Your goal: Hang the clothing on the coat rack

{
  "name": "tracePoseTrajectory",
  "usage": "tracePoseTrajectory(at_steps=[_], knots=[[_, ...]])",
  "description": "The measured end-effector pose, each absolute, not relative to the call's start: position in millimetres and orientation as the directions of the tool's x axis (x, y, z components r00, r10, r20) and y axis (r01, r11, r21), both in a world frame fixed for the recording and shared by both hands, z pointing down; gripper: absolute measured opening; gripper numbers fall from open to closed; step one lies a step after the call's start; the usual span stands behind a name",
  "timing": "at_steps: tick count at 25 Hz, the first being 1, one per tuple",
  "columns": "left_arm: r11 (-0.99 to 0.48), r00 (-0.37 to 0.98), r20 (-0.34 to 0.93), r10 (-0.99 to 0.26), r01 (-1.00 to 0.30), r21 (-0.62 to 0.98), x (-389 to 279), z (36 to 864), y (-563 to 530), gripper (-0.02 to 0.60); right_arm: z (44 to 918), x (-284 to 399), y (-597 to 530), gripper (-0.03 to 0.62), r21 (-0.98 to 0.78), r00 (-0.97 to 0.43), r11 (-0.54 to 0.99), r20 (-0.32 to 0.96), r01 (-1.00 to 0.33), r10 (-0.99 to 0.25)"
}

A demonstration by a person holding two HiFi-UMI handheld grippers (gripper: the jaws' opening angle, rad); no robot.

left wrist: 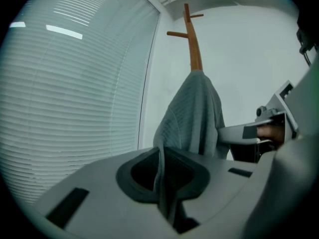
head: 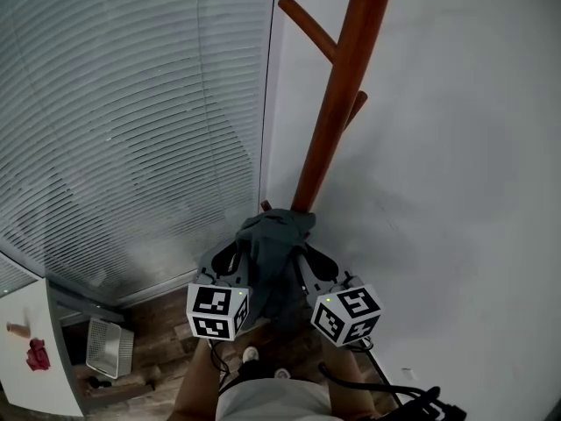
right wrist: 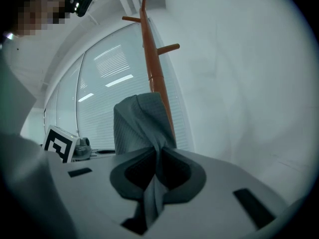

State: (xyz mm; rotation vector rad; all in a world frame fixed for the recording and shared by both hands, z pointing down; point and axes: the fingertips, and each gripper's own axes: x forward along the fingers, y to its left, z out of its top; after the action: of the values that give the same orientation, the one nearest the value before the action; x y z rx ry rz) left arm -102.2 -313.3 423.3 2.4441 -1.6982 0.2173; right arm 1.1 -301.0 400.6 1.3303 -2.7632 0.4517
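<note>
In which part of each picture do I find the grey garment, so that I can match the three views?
Head view: the grey garment is low centre, covering the lower end of the coat rack.
Left gripper view: centre, slightly right, from mid-height to the bottom.
Right gripper view: centre, slightly left, from mid-height down.
Shared landmark: the brown coat rack pole, directly behind the garment in all three.
</note>
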Motion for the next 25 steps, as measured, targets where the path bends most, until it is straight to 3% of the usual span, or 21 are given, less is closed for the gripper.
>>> tracePoseTrajectory(at_steps=[16, 21, 25], knots=[[-0.327, 0.333, 0.110, -0.936, -0.942, 0.069, -110.2, 422.6, -290.4, 0.034, 411.8, -9.4, -294.6, 0.047, -0.247, -0.656, 0.611, 0.193, -0.752, -0.729], [-0.330, 0.336, 0.097, -0.937, -0.942, 0.065, -109.1, 415.5, -279.6, 0.040, 410.9, -0.9, -293.1, 0.113, -0.237, -0.625, 0.582, 0.198, -0.778, -0.755], [-0.268, 0.269, 0.079, -0.960, -0.963, 0.017, -110.9, 406.7, -266.6, 0.040, 409.5, -3.5, -282.7, 0.115, -0.242, -0.659, 0.617, 0.168, -0.749, -0.733]])
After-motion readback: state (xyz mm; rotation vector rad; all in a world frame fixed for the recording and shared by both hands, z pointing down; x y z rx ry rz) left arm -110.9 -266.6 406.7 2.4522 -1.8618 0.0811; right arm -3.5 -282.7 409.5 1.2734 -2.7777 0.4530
